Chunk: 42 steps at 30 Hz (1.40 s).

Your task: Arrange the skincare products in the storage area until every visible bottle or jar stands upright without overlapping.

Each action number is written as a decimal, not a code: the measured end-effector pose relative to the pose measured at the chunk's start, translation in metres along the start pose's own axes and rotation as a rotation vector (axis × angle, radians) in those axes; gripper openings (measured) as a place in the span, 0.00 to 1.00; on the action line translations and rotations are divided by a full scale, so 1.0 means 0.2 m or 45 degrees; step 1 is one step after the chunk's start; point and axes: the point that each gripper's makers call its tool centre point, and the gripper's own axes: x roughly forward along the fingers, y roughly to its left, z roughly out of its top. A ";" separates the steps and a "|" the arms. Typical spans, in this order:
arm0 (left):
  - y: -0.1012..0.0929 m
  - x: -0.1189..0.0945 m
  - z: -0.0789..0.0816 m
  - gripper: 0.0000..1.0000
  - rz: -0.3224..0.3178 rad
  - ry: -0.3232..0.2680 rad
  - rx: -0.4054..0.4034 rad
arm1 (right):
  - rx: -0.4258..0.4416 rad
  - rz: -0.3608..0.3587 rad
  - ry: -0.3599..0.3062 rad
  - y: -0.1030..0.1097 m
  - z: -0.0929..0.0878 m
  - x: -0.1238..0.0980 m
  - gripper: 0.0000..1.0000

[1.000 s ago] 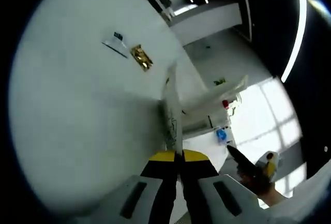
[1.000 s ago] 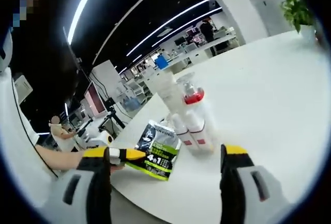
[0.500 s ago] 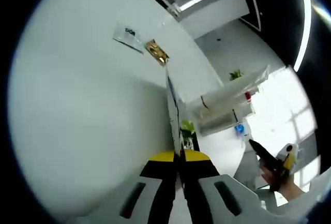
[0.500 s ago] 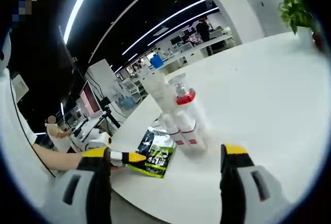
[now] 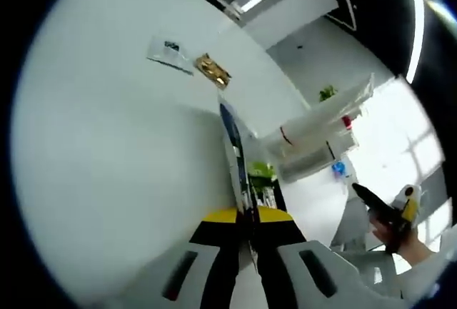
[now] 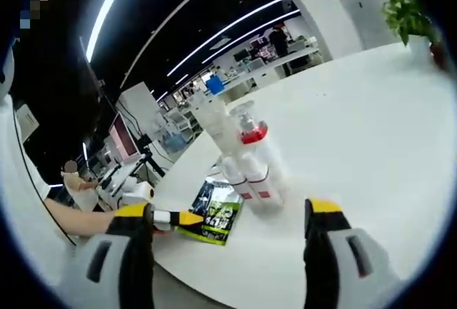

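On a white round table (image 6: pixel 371 116), the left gripper (image 5: pixel 246 216) is clamped on the edge of a flat dark-and-green sachet (image 6: pixel 214 213), seen edge-on in the left gripper view and face-up in the right gripper view, where it lies just left of a tight cluster of bottles (image 6: pixel 246 155): two white tubes with red bands and a clear red-collared pump bottle behind them, upright. The left gripper view alone takes in a gold packet (image 5: pixel 212 71) and a white packet (image 5: pixel 169 53), far across the table. The right gripper (image 6: pixel 228 223) hangs near the table edge with its jaws spread wide, nothing between them.
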 end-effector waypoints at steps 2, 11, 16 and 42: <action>0.00 0.00 0.00 0.05 0.018 0.013 0.094 | 0.000 0.000 0.001 0.00 0.00 0.00 0.88; 0.00 -0.03 0.01 0.16 0.097 0.067 0.484 | 0.002 0.000 0.002 0.00 0.00 0.00 0.88; 0.04 -0.05 0.05 0.28 0.201 0.099 0.725 | 0.004 0.001 0.002 0.00 0.00 0.00 0.88; 0.01 0.08 0.06 0.46 0.246 0.225 1.150 | 0.010 -0.003 0.001 -0.01 -0.01 0.00 0.88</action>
